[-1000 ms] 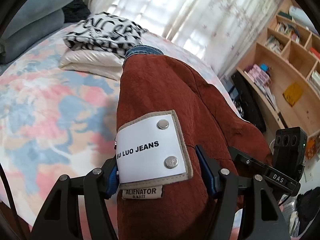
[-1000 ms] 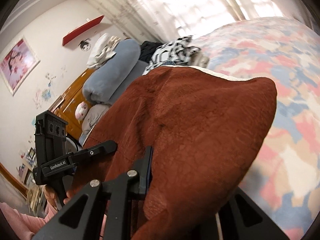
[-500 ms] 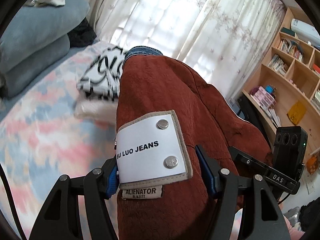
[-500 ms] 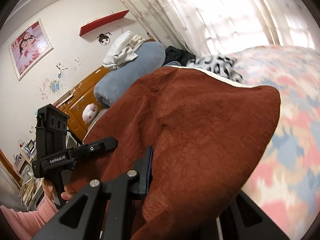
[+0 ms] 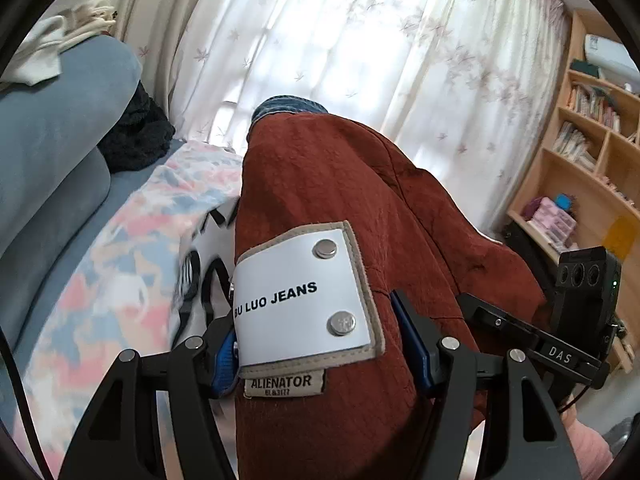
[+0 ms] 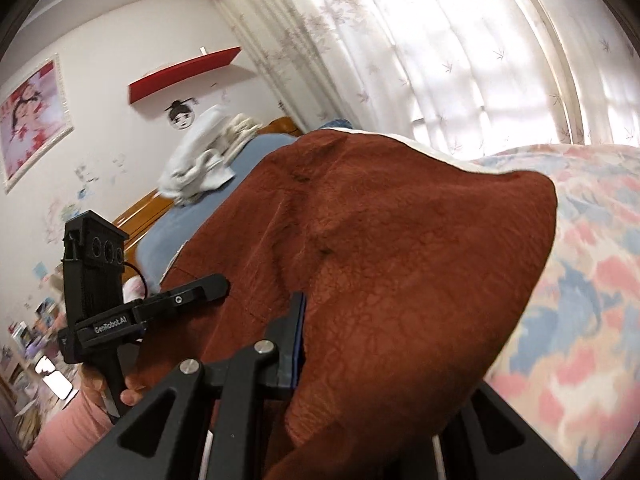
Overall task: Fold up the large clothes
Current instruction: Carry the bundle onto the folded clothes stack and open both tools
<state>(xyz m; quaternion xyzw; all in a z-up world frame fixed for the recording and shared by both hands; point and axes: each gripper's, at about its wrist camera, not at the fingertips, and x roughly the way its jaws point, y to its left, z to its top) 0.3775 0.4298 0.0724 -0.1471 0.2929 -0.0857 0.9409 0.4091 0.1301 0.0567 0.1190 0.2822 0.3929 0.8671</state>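
Rust-brown garment with white patch; pink-and-blue blotched bedspread; white leaf-print curtains

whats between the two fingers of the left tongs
In the left wrist view, the rust-brown trousers, at the waistband by the white label, fill the gap between the left tongs.

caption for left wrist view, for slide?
Left gripper clamps rust-brown garment at its white label, held above the floral bed.
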